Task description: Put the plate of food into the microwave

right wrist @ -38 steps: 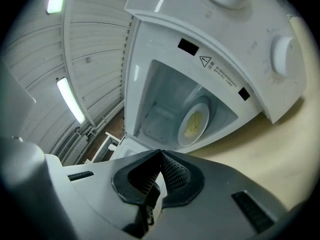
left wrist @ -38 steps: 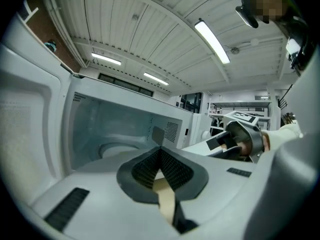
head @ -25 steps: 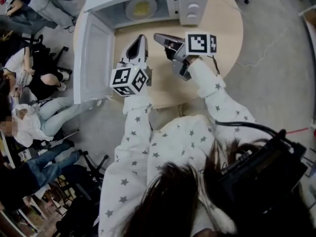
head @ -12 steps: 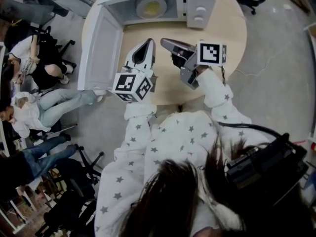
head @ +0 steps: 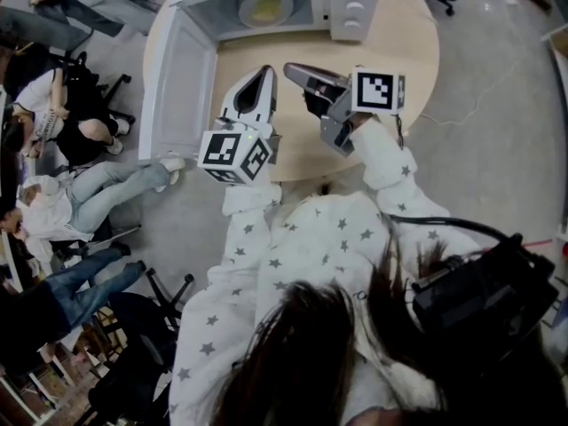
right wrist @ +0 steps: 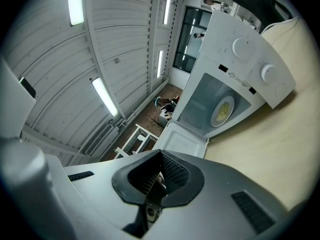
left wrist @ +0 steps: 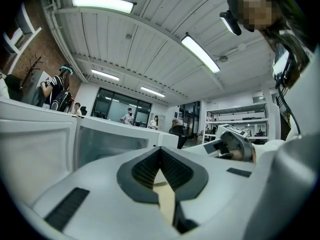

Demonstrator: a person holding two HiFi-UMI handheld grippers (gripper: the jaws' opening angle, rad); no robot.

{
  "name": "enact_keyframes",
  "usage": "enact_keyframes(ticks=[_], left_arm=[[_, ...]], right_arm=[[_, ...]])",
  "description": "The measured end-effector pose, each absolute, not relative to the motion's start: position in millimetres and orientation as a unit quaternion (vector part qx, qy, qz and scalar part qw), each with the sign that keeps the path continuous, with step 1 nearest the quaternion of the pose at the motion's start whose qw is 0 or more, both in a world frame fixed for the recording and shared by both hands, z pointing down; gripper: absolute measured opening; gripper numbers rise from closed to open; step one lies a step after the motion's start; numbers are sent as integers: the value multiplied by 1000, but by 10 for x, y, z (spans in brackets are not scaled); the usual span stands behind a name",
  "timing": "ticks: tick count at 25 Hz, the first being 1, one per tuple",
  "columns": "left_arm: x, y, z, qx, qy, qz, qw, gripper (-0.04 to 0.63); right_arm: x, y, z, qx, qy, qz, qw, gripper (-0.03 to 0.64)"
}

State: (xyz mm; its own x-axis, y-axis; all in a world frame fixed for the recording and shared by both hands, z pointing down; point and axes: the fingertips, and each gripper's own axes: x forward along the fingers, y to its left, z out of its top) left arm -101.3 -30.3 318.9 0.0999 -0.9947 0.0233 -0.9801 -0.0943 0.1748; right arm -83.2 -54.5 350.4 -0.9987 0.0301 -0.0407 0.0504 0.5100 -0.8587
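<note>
The white microwave [head: 351, 7] stands at the far edge of the round wooden table [head: 399, 51] with its door [head: 182, 87] swung wide to the left. A plate of yellow food [head: 264, 8] lies inside the cavity; the right gripper view also shows this plate [right wrist: 222, 110] in there. My left gripper [head: 264, 71] hovers over the table in front of the opening, shut and empty. Beside it, my right gripper [head: 289, 67] points left toward the opening, also shut with nothing in it. Both tips stay short of the cavity.
Several people sit on chairs [head: 71, 114] on the floor left of the table, close to the open door. The microwave's two knobs [right wrist: 250, 59] face the right gripper. Bare tabletop [right wrist: 270, 154] stretches between the grippers and the microwave.
The head camera has shifted a little, so the whole scene sits slightly differently. Both grippers keep their place in front of the open microwave, shut and empty; the plate has not moved.
</note>
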Motion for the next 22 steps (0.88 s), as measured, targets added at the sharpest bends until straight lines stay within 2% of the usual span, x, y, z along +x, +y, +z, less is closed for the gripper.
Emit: enact_keyframes(ticks=[22], left_arm=[[-1067,-225,3166,739,-667,-59,76,2]], right_arm=[[-871,-432,3500,21,869,-494,4,6]])
